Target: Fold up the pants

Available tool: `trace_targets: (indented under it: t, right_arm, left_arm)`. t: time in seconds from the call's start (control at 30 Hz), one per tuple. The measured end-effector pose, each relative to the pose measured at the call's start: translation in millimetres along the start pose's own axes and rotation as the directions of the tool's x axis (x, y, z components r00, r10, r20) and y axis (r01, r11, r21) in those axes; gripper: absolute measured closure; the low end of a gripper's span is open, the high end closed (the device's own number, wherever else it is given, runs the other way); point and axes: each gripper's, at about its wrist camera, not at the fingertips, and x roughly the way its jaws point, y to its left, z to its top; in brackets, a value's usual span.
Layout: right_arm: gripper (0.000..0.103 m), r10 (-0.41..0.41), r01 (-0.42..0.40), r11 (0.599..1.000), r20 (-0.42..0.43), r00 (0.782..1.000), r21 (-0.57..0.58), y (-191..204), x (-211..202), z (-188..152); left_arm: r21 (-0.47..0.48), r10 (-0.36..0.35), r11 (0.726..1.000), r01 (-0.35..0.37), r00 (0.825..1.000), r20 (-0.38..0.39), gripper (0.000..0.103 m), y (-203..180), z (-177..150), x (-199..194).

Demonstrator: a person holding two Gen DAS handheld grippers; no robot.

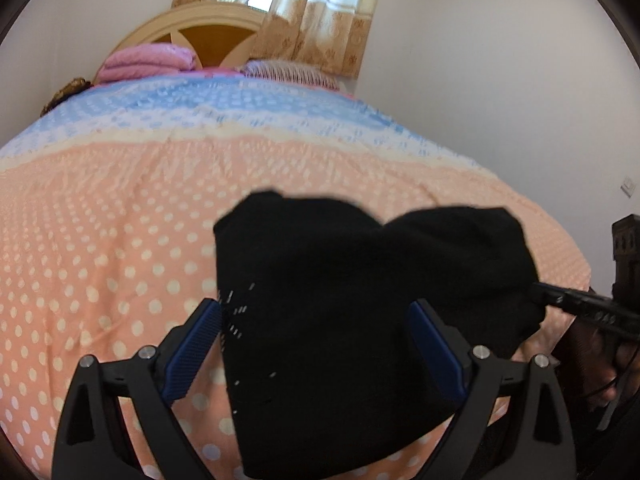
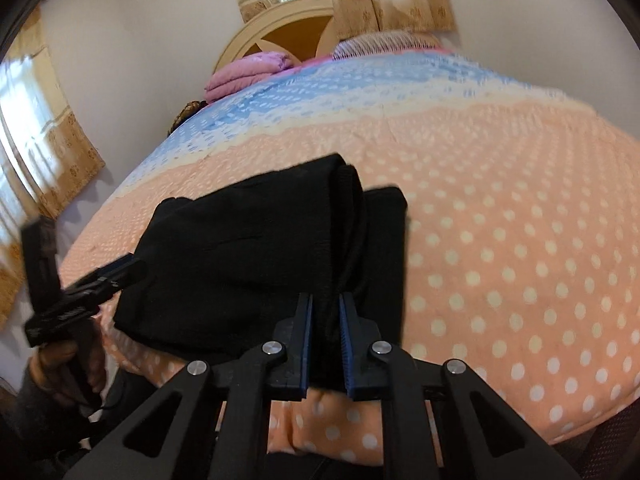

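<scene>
Fingers first, from the left wrist view: blue pads (image 1: 196, 344) of the left gripper (image 1: 316, 344) spread wide, one on each side of the black pants (image 1: 340, 280), not pressing on the cloth. Pants lying bunched on the bed (image 1: 120, 220), near its close edge, over a peach cover dotted white. Right gripper (image 1: 560, 300) reaching in from the right edge, its tip at the far right side of the pants. Beyond, a blue band of cover, pink bedding (image 1: 148, 60), a curved headboard (image 1: 208, 32) and curtains (image 1: 312, 20).

From the right wrist view: right gripper (image 2: 326, 340) nearly closed, pads (image 2: 306, 340) pinching a thick fold of the pants (image 2: 240, 248) at the near edge. Looks like several layers caught together, with a ribbed band, likely the waist, running up from the pinch. Left gripper (image 2: 120, 272) coming in from the left, its tip just beside the left edge of the pants; spread not readable from this angle. A hand (image 2: 64, 360) on its handle, low left. Pants resting on the bed (image 2: 520, 240) close to the near edge, folded into a rough heap, not flat.

Handling, as a judgement: soft, limp, light knit cloth, no stiffness, likely to sag and slide out of shape when lifted. Not fragile. Best taken at a thick edge such as the waistband or a stacked fold, one grip at each end, so layers stay aligned. A thin single layer likely to slip from the pads.
</scene>
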Motion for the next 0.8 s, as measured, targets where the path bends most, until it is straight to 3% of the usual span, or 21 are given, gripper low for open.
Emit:
trace_targets:
  t: [0.13,0.2,0.27,0.3,0.33,0.4,0.57,0.6,0.63,0.7,0.8]
  right_arm:
    - [0.088,0.046,-0.043,0.998,-0.058,0.997,0.052,-17,8,-1]
    - [0.088,0.042,-0.042,0.999,-0.071,0.997,0.004,-11,2,1]
    - [0.081,0.043,-0.044,0.999,-0.043,0.998,-0.026,-6,-7,4]
    - [0.07,0.035,-0.036,0.999,-0.01,0.999,-0.022,-5,-14,9]
    - [0.05,0.042,-0.042,0.999,0.026,0.999,-0.004,-7,-19,13]
    - [0.031,0.058,-0.062,0.997,0.082,0.995,0.049,-15,-22,23]
    - [0.03,0.082,-0.091,0.988,0.075,0.994,0.128,-20,3,44]
    - [0.031,0.083,-0.09,0.986,0.05,0.995,0.141,-21,13,47]
    - [0.042,0.069,-0.072,0.985,0.024,0.997,0.158,-21,24,48]
    - [0.079,0.057,-0.055,0.99,-0.012,0.998,0.13,-14,35,47]
    - [0.091,0.05,-0.052,0.993,0.014,0.999,0.104,-10,25,40]
  left_arm:
    - [-0.009,0.005,1.0,-0.005,0.999,-0.044,0.006,4,-7,10]
    - [-0.005,0.008,1.0,-0.008,0.999,-0.039,0.006,4,-6,7]
    - [-0.004,0.01,1.0,-0.01,1.0,-0.026,0.006,5,-4,4]
    - [-0.007,0.01,1.0,-0.01,1.0,-0.023,0.006,6,-3,3]
    - [-0.014,0.011,1.0,-0.011,1.0,-0.024,0.006,7,-3,3]
    - [-0.027,0.009,1.0,-0.009,1.0,-0.024,0.006,9,-3,3]
    - [-0.022,0.013,1.0,-0.013,1.0,-0.005,0.006,9,-1,-3]
    - [-0.021,0.015,1.0,-0.015,1.0,0.001,0.006,9,0,-5]
    - [-0.019,0.016,1.0,-0.016,1.0,0.005,0.006,9,0,-5]
    - [-0.016,0.024,1.0,-0.024,1.0,0.012,0.006,10,2,-5]
    - [-0.016,0.025,1.0,-0.025,0.999,0.022,0.006,12,2,-6]
